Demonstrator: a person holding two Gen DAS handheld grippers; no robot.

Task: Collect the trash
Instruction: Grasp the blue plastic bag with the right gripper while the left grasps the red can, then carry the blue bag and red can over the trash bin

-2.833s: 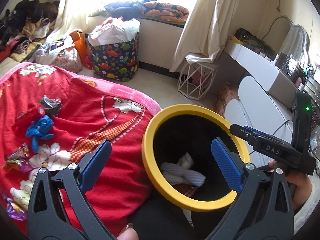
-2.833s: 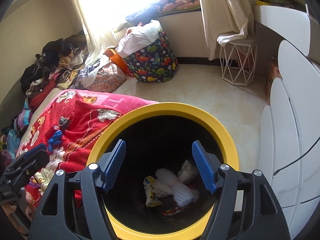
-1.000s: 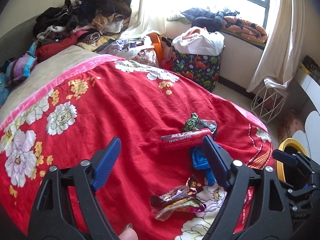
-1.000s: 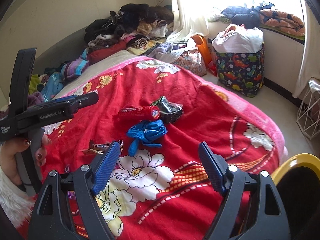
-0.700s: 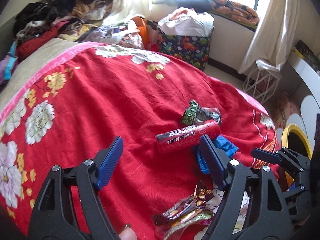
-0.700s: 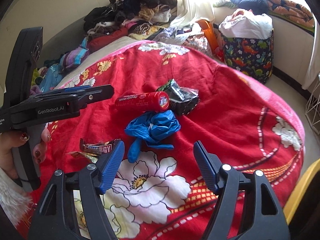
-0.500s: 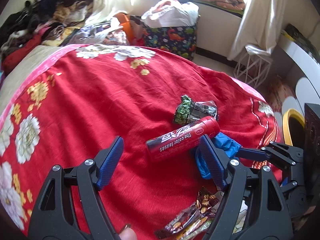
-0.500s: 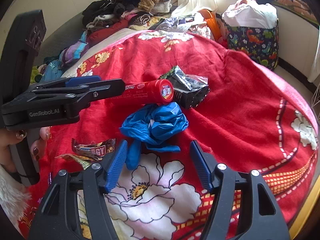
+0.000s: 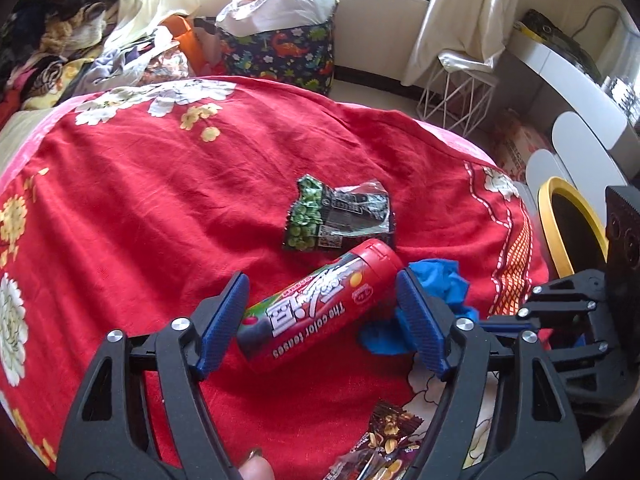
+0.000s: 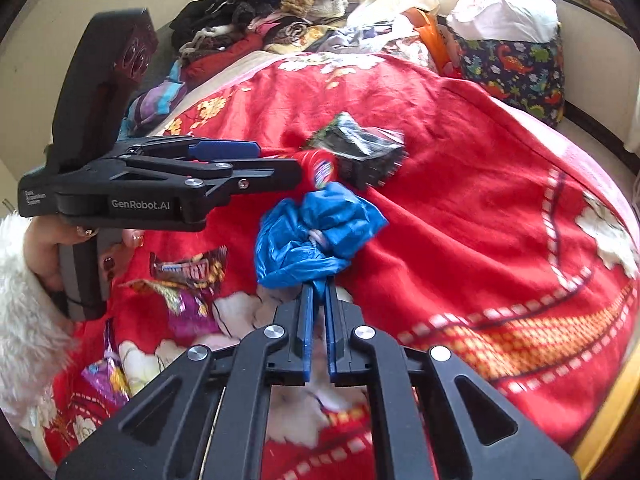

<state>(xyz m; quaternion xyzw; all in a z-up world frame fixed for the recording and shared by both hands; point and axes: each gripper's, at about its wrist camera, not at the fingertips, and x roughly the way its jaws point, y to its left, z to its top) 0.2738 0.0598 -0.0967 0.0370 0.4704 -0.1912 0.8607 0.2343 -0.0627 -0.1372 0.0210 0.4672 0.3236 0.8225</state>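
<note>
Right tongs [image 10: 317, 296] clamping blue bag [image 10: 316, 232], left tongs [image 9: 320, 320] closing, astride red tube [image 9: 316, 312]

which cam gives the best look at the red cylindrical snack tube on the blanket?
Left wrist view. The red cylindrical snack tube lies there whole, label readable, between the open left gripper fingers, whose jaws have just been closing. In the right wrist view only its blurred cap end shows; the left gripper hides the rest.
</note>
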